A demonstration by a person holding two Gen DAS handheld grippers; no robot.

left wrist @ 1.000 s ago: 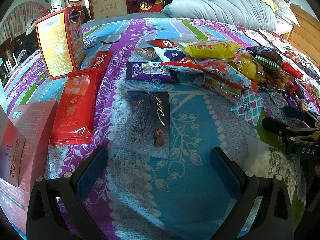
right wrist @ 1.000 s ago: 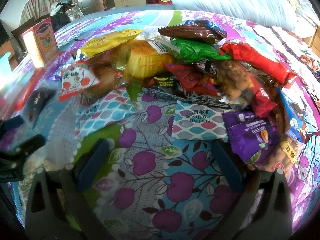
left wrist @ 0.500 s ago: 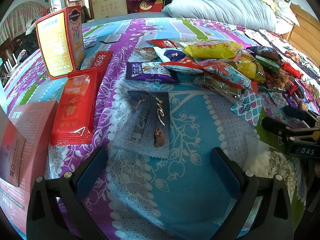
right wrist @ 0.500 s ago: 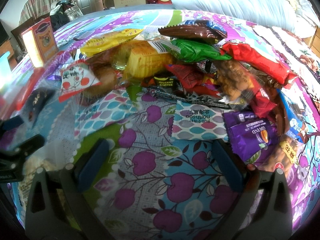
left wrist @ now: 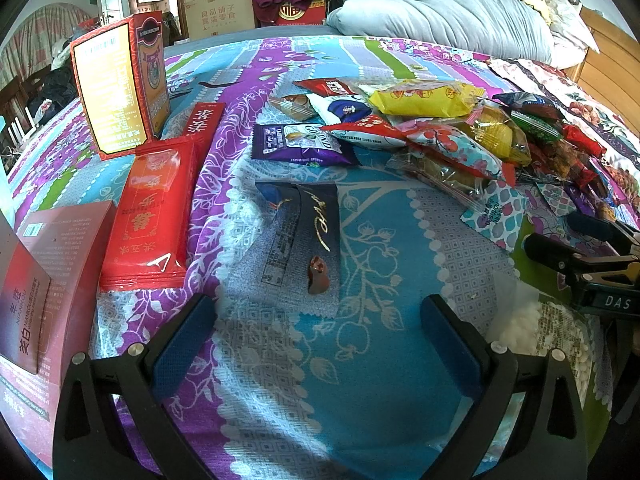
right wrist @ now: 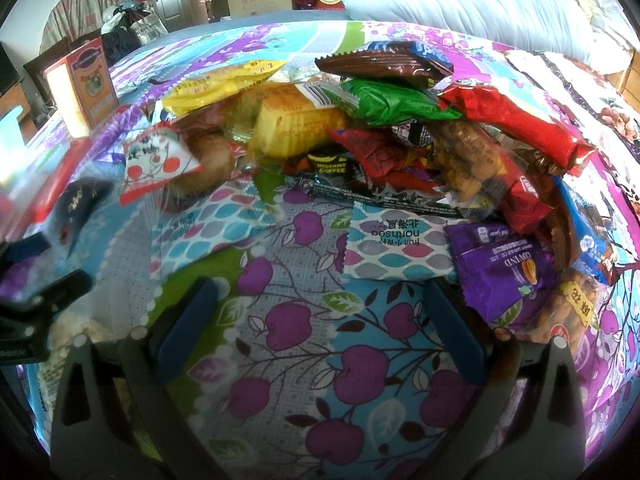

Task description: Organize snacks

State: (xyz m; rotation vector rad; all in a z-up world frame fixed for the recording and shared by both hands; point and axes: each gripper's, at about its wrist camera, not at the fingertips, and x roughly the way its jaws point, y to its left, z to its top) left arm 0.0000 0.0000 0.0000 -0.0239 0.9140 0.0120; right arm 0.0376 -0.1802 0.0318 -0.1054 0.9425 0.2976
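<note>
Nothing is seen to have moved since the earlier frames: both grippers are kept low over the bed with jaws spread wide and nothing held. Before the left gripper (left wrist: 320,344) a dark chocolate packet (left wrist: 304,236) is laid flat on the bedspread (left wrist: 372,380), with a red packet (left wrist: 152,208) and an upright orange box (left wrist: 120,80) toward the bed's left edge. Ahead of the right gripper (right wrist: 320,332) the snack pile (right wrist: 380,132) is heaped toward the bed's right side, a patterned sachet (right wrist: 396,248) lying nearest the jaws, a purple packet (right wrist: 500,272) just beside it.
</note>
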